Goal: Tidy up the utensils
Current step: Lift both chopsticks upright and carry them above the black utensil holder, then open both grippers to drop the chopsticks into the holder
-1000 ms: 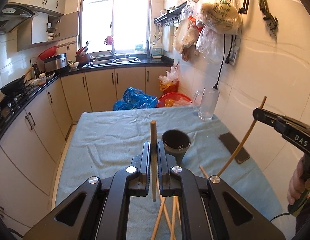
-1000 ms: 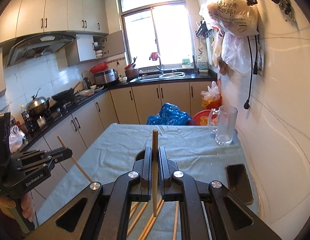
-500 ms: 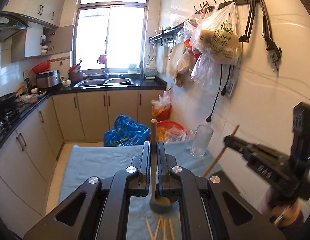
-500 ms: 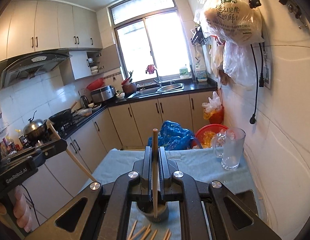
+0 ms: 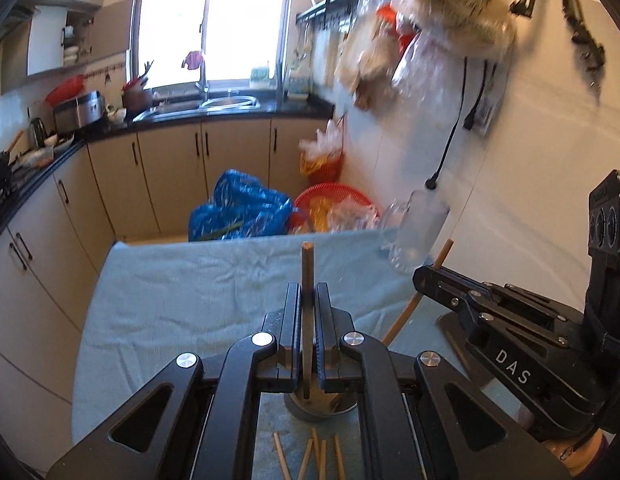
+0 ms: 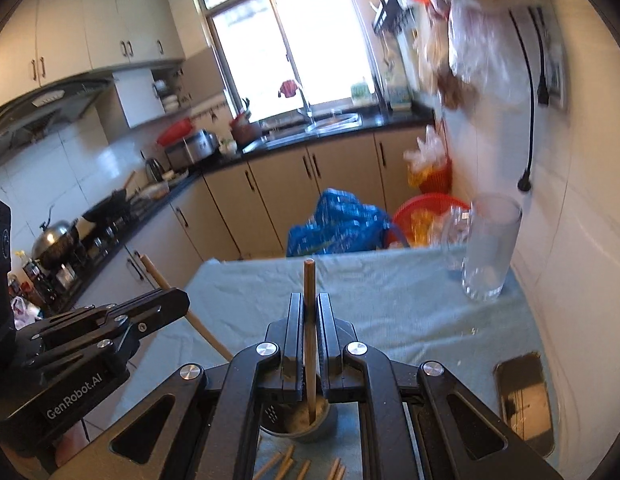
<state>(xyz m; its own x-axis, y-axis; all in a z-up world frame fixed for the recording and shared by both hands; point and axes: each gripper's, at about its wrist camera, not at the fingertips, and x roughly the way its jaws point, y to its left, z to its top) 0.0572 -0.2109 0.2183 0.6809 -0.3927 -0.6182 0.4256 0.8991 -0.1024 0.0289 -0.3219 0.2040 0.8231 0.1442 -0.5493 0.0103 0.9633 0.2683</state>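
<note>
My left gripper [image 5: 308,320] is shut on a wooden chopstick [image 5: 308,272], held upright with its lower end inside the dark round utensil holder [image 5: 321,404]. My right gripper [image 6: 308,328] is shut on another chopstick [image 6: 310,292], its lower end also in the holder [image 6: 298,420]. Each gripper shows in the other's view, the right one [image 5: 425,276] with its slanted chopstick [image 5: 413,304], the left one [image 6: 178,304] with its chopstick [image 6: 182,312]. Several loose chopsticks [image 5: 310,456] lie on the blue cloth in front of the holder, and they also show in the right wrist view [image 6: 286,462].
A glass mug [image 6: 485,252] stands at the table's far right near the tiled wall. A black phone [image 6: 523,396] lies on the cloth at the right edge. Beyond the table [image 5: 190,280] are a blue bag [image 5: 238,208], a red basket [image 5: 333,204] and cabinets.
Both grippers have tilted down and come closer together over the holder. Both chopstick ends now reach into it. The right gripper has moved nearer the left one.
</note>
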